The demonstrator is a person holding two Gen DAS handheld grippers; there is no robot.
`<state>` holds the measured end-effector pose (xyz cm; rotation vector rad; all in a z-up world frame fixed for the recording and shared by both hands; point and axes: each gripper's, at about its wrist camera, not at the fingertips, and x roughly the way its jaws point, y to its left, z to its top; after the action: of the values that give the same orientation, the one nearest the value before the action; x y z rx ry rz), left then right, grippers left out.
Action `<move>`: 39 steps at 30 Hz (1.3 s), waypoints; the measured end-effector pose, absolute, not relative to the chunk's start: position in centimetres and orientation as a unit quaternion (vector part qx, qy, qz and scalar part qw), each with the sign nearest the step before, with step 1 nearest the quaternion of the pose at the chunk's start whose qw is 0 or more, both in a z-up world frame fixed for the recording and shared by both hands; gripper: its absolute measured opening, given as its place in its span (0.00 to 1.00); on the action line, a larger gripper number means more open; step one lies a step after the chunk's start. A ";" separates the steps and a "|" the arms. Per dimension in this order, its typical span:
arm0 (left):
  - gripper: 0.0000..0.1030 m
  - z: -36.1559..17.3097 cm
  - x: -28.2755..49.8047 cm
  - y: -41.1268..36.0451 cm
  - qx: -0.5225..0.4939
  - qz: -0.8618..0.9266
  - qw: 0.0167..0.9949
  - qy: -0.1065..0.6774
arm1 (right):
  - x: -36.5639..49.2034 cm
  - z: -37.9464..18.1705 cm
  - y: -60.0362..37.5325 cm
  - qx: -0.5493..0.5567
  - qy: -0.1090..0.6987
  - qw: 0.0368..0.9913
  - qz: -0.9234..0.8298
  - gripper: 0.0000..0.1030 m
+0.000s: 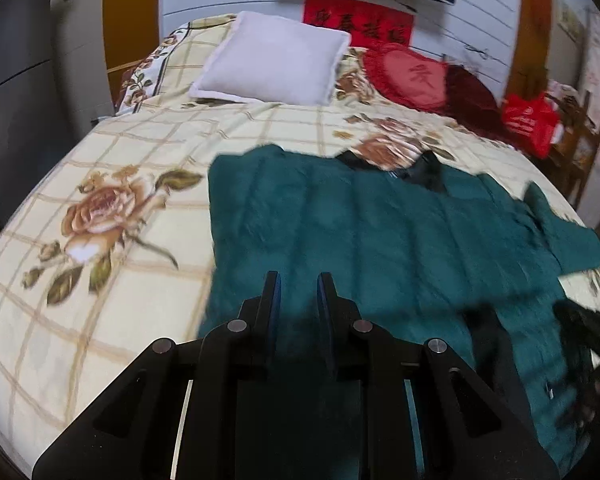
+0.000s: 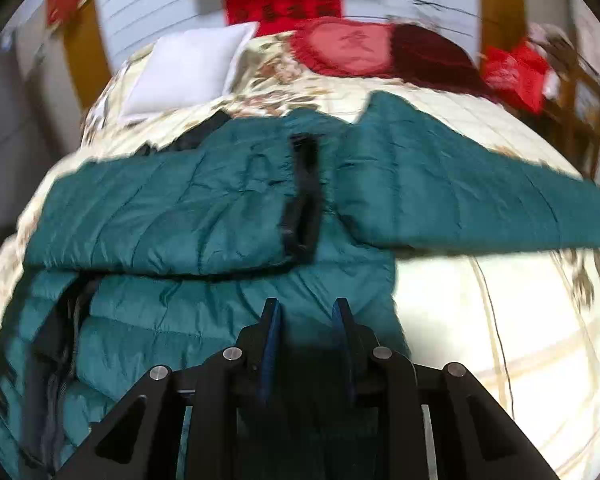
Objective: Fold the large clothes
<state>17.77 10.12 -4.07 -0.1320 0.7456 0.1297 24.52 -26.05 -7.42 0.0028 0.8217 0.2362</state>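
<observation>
Both tools hang low over the bed [image 1: 100,152] — the left hand-held gripper [image 1: 298,280] and right hand-held gripper [image 2: 307,308] each spread, holding nothing — above a teal quilted jacket [image 2: 204,200] lying on the floral bedspread, one sleeve folded across, the other stretched out rightward.

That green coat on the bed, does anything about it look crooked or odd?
Yes. The green coat is only partly folded: one sleeve sticks out sideways across the floral bedspread while the other side is already turned in. Its dark lining shows at the near edge. No tears or spills are visible.
</observation>
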 end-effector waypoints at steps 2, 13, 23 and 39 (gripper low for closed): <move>0.17 -5.6 16.5 9.3 -0.052 0.063 0.923 0.375 | 23.5 -7.5 -26.4 0.010 0.400 0.910 0.108 0.24; 0.17 -9.3 15.1 11.8 -0.122 0.078 0.910 0.389 | 21.4 -5.5 -30.8 0.080 0.387 0.915 0.081 0.25; 0.17 -9.4 14.9 11.8 -0.130 0.088 0.909 0.387 | 29.2 -3.6 -54.3 0.142 0.387 0.902 -0.131 0.42; 0.17 -9.3 14.8 12.4 -0.157 0.083 0.907 0.382 | 36.5 -6.8 -63.5 0.251 0.375 0.889 -0.079 0.25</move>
<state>14.79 12.42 -9.26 -0.3242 0.7888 0.1717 36.53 -63.52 -6.83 0.5212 0.7785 -0.1635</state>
